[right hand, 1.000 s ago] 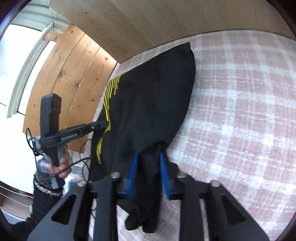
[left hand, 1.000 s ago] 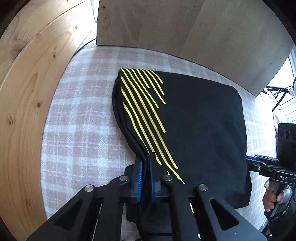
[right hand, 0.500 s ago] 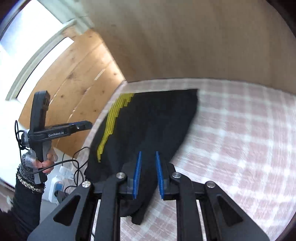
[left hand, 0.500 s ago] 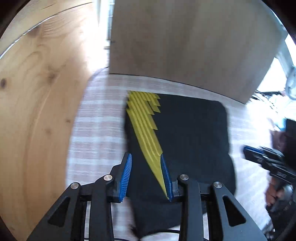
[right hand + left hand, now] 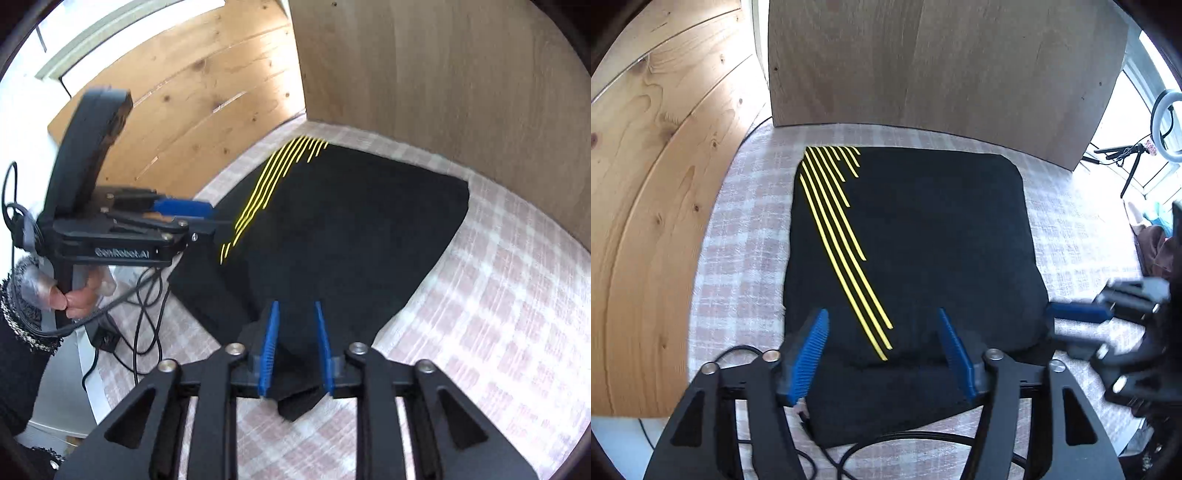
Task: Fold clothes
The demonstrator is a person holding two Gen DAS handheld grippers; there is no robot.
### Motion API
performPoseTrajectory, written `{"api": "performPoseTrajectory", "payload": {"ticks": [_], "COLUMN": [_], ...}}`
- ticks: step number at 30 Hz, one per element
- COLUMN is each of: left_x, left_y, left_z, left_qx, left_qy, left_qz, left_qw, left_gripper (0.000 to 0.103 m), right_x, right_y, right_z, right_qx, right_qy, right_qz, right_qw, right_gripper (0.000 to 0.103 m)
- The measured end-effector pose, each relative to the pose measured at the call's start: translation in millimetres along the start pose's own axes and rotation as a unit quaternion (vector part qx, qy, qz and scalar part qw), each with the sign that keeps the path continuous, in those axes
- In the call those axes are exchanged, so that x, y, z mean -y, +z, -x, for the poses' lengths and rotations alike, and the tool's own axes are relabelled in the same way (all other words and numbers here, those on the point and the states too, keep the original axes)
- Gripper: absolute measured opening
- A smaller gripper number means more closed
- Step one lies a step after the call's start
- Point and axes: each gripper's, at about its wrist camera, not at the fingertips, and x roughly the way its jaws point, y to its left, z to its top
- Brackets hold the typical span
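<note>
A black garment [image 5: 923,240] with yellow stripes [image 5: 842,236] lies folded flat on the pink plaid cloth [image 5: 738,258]. My left gripper [image 5: 882,347] hovers over its near edge, jaws opening wide, and the blue pads [image 5: 812,350] touch nothing. My right gripper [image 5: 295,343] is above the garment's [image 5: 351,229] near corner; its jaws are opening and the pads stand clear of the loose fabric between them. In the right wrist view the left gripper [image 5: 184,212] appears side-on at the left, held by a hand [image 5: 77,295]. The right gripper [image 5: 1078,314] shows blurred in the left wrist view.
Wooden panels [image 5: 646,184] wall the left side and a plywood board [image 5: 923,62] stands behind the garment. Cables [image 5: 144,306] and a black plug box [image 5: 105,338] hang off the table's left edge. A ring light on a stand [image 5: 1163,110] is at the far right.
Both grippers have let go of the garment and pulled back and up. The left jaws went from shut on the fabric to wide apart; the garment now lies flat.
</note>
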Motion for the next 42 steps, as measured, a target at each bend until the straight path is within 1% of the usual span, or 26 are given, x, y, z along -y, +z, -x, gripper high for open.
{"api": "performPoseTrajectory", "payload": {"ticks": [1,3,4,5,6,8,9,11,12,13,14,16,17,19,21,23,25,28,30,35,37,42], "left_x": [-1,3,4,5,6,14,20,31,38,43,49,59,65,72,78,82,86,93,98,106,111,117], "left_y": [4,0,-4,-9,-14,-26,-34,-49,-57,-64,-72,-83,-90,-104,-114,-128,-142,-160,-170,-189,-196,-204], "left_z": [-10,-18,-14,-7,4,34,51,84,99,113,126,143,151,165,174,185,193,205,210,212,212,213], "left_qx": [-0.011,-0.028,-0.027,-0.025,-0.015,0.015,0.030,0.060,0.076,0.092,0.109,0.128,0.132,0.131,0.126,0.126,0.129,0.134,0.129,0.112,0.111,0.111], "left_qy": [-0.003,0.017,0.016,0.013,0.001,0.001,0.005,0.010,0.007,0.010,0.014,0.038,0.047,0.051,0.064,0.071,0.072,0.084,0.088,0.070,0.073,0.063], "left_qz": [0.007,0.008,0.014,0.020,0.027,0.030,0.031,0.033,0.033,0.033,0.033,0.031,0.029,0.025,0.028,0.033,0.031,0.026,0.019,0.022,0.017,0.021], "left_qw": [0.9999,0.9994,0.9994,0.9994,0.9995,0.9994,0.9991,0.9976,0.9965,0.9951,0.9934,0.9905,0.9898,0.9898,0.9896,0.9889,0.9886,0.9871,0.9875,0.9910,0.9909,0.9916], "left_gripper": [0.059,0.054,0.051,0.051,0.051,0.053,0.055,0.065,0.074,0.078,0.079,0.080,0.080,0.080,0.080,0.080,0.080,0.080,0.080,0.080,0.080,0.080], "right_x": [-3,-5,-6,-7,-9,-15,-19,-27,-32,-38,-44,-53,-55,-57,-54,-49,-50,-53,-54,-57,-58,-65], "right_y": [-4,-15,-20,-25,-29,-36,-41,-51,-56,-62,-69,-82,-86,-95,-106,-119,-133,-153,-163,-182,-187,-195], "right_z": [-6,-16,-17,-13,-2,29,46,80,96,111,124,149,158,173,187,200,204,208,210,210,211,216], "right_qx": [-0.013,-0.039,-0.049,-0.052,-0.044,-0.018,-0.001,0.031,0.045,0.057,0.070,0.092,0.099,0.113,0.122,0.125,0.126,0.131,0.132,0.131,0.134,0.141], "right_qy": [-0.001,-0.012,-0.020,-0.024,-0.023,-0.019,-0.025,-0.047,-0.061,-0.074,-0.086,-0.105,-0.115,-0.136,-0.151,-0.155,-0.159,-0.168,-0.168,-0.175,-0.181,-0.180], "right_qz": [-0.002,-0.013,-0.020,-0.026,-0.030,-0.037,-0.040,-0.040,-0.039,-0.036,-0.034,-0.034,-0.037,-0.043,-0.054,-0.068,-0.082,-0.100,-0.108,-0.115,-0.115,-0.110], "right_qw": [1.000,0.999,0.998,0.998,0.998,0.999,0.999,0.998,0.996,0.995,0.993,0.990,0.988,0.983,0.979,0.978,0.976,0.972,0.971,0.969,0.968,0.967], "right_gripper": [0.025,0.025,0.025,0.025,0.025,0.026,0.028,0.041,0.043,0.048,0.053,0.053,0.053,0.053,0.054,0.054,0.054,0.054,0.054,0.054,0.054,0.054]}}
